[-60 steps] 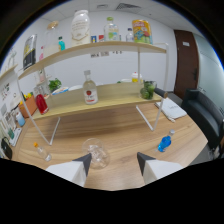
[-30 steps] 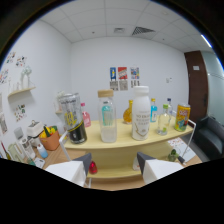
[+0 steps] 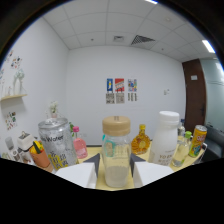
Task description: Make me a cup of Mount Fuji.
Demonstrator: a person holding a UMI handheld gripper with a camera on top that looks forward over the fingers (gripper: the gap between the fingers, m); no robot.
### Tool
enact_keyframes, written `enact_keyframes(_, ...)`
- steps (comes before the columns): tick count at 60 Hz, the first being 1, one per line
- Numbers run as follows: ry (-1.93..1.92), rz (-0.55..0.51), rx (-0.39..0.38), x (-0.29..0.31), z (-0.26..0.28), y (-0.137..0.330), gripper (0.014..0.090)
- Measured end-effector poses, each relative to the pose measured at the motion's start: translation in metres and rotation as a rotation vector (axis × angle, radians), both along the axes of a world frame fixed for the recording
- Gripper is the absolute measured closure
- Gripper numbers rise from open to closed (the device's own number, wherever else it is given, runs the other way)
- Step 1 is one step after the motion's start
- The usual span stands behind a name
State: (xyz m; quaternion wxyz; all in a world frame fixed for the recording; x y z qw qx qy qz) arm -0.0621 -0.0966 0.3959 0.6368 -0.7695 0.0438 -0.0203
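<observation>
A glass jar (image 3: 116, 155) with a tan lid and pale powder in its lower part stands on the yellow shelf (image 3: 150, 159), right between my fingers. My gripper (image 3: 115, 161) is shut on it, a fingertip (image 3: 95, 162) against each side of the glass. Left of the jar stands a silver can (image 3: 54, 145) with a label. To the right stands a tall white bottle (image 3: 165, 140) with a printed label.
A pink bottle (image 3: 80, 146) and an amber bottle (image 3: 140, 141) stand behind the jar. A clear bottle (image 3: 181, 150) and a yellow can (image 3: 198, 141) are further right. An orange cup with tools (image 3: 39, 155) is at the left. Posters (image 3: 120, 91) hang on the back wall.
I have moved in close to the shelf. The jar, which stood further off among the bottles, now fills the space between my fingers, and they have closed in on it.
</observation>
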Motion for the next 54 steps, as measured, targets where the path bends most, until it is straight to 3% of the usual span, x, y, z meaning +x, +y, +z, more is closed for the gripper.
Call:
enact_keyframes(4, -0.015, -0.019, 0.0, 0.003, 0.0, 0.002, 0.062)
enact_keyframes(19, -0.048, 0.021, -0.015, 0.0, 0.002, 0.0, 0.0646)
enact_keyframes(37, -0.033, 0.1, 0.076, -0.008, 0.034, -0.05, 0.0645)
enact_keyframes(46, -0.049, 0.127, 0.073, -0.008, 0.003, -0.089, 0.0647)
enact_keyframes(54, -0.009, 0.124, 0.0, -0.005, -0.065, -0.116, 0.0649)
